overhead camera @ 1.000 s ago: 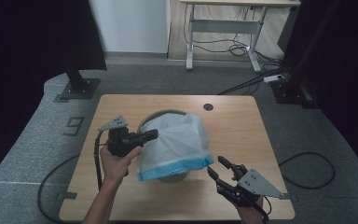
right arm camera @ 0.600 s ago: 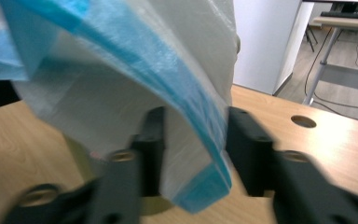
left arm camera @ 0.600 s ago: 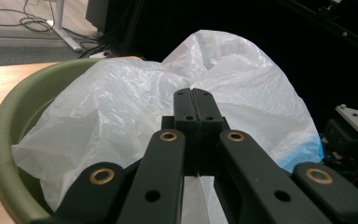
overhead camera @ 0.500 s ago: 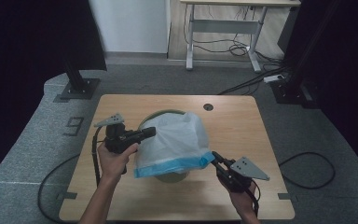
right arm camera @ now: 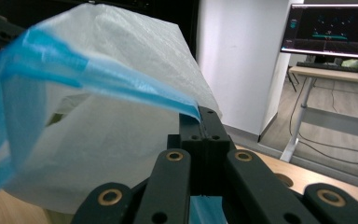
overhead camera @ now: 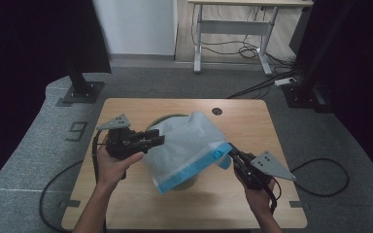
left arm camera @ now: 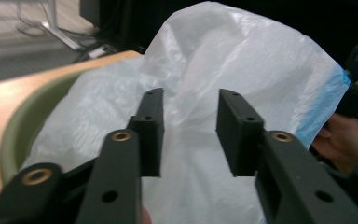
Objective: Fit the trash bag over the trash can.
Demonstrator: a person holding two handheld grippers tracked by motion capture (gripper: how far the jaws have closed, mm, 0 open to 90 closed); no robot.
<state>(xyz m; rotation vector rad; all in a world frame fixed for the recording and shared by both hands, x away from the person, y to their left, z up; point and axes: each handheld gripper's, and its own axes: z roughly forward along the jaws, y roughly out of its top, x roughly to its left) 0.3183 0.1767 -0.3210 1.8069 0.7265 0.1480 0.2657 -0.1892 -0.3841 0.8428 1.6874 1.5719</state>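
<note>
Left tool point(left arm camera: 189, 133) newly open; right tool point(right arm camera: 200, 126) now clamped on bag's blue hem point(right arm camera: 121, 84).

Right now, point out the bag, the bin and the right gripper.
bag point(overhead camera: 187, 145), high view, middle of its white side.
bin point(left arm camera: 16, 135), left gripper view, green rim.
right gripper point(right arm camera: 200, 119), right gripper view, shut tips pinching the blue hem.

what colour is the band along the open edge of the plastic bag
Blue, on a translucent white plastic bag; the band shows best in the right gripper view.
</note>
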